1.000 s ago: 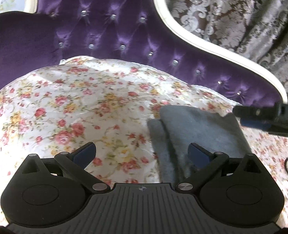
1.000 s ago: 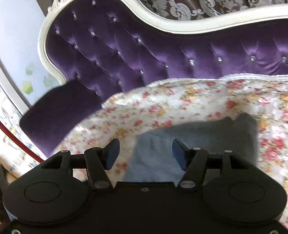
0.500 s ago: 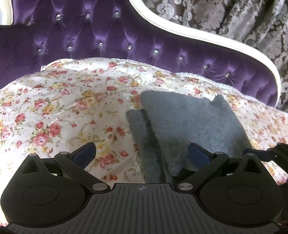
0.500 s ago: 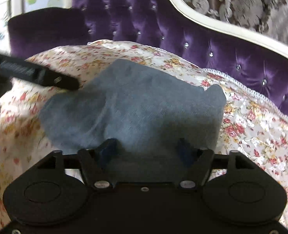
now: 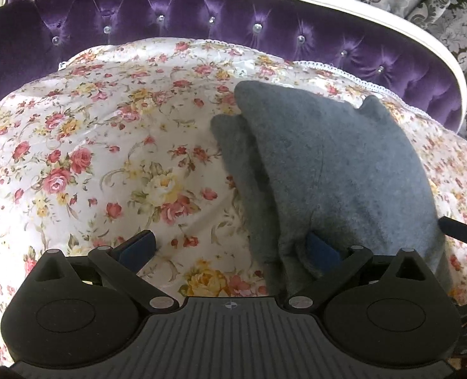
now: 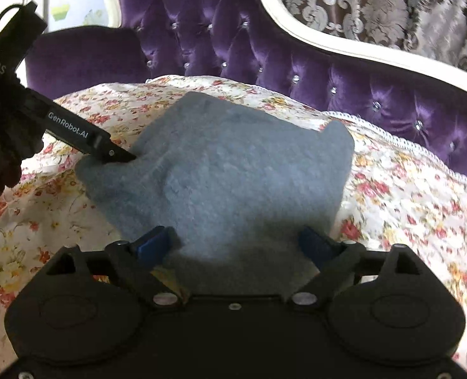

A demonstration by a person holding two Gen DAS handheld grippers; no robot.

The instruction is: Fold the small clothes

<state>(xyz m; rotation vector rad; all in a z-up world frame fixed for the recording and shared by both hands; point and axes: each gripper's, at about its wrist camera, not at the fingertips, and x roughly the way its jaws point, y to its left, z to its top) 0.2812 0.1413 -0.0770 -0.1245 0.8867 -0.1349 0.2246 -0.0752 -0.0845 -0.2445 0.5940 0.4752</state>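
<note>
Purple tufted sofa back (image 5: pixel 176 9) fills the top; a floral sheet (image 5: pixel 100 145) covers the seat. Since a second ago my right gripper (image 6: pixel 233 243) has swung over the folded grey cloth (image 6: pixel 233 170), jaws opening astride its near edge. My left gripper (image 5: pixel 230 246) stands apart, its right finger hidden in the cloth's lower fold.

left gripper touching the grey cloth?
Touching. Right wrist view: a finger of the left gripper presses into the grey cloth at its left edge, on the floral cover.
</note>
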